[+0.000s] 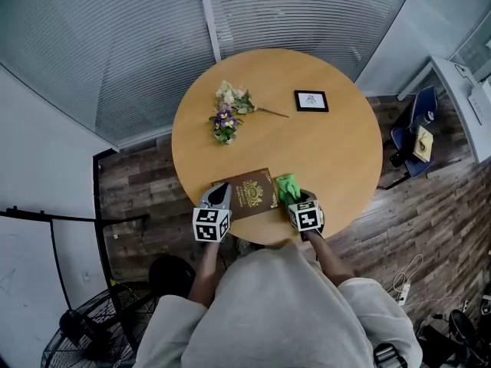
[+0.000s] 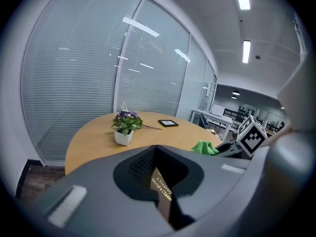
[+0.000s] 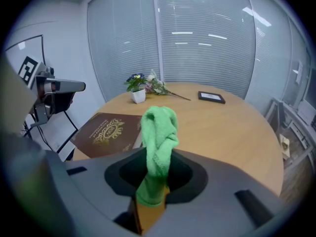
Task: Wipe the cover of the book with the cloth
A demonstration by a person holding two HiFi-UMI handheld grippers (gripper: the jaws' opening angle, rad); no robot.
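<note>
A dark red book (image 1: 253,192) with a gold crest lies near the front edge of the round wooden table (image 1: 337,152). My left gripper (image 1: 219,198) is shut on the book's left edge; in the left gripper view the book's spine (image 2: 162,191) shows between the jaws. My right gripper (image 1: 295,198) is shut on a green cloth (image 1: 288,188), which stands up bunched from the jaws in the right gripper view, cloth (image 3: 158,147), just right of the book (image 3: 106,132). The left gripper (image 3: 54,90) shows at that view's left.
A small white pot of purple flowers (image 1: 225,121) and a loose flower sprig (image 1: 239,100) lie at the table's far left. A black framed picture (image 1: 311,100) sits at the far right. A blue chair (image 1: 410,133) stands right of the table; a fan (image 1: 84,332) is on the floor.
</note>
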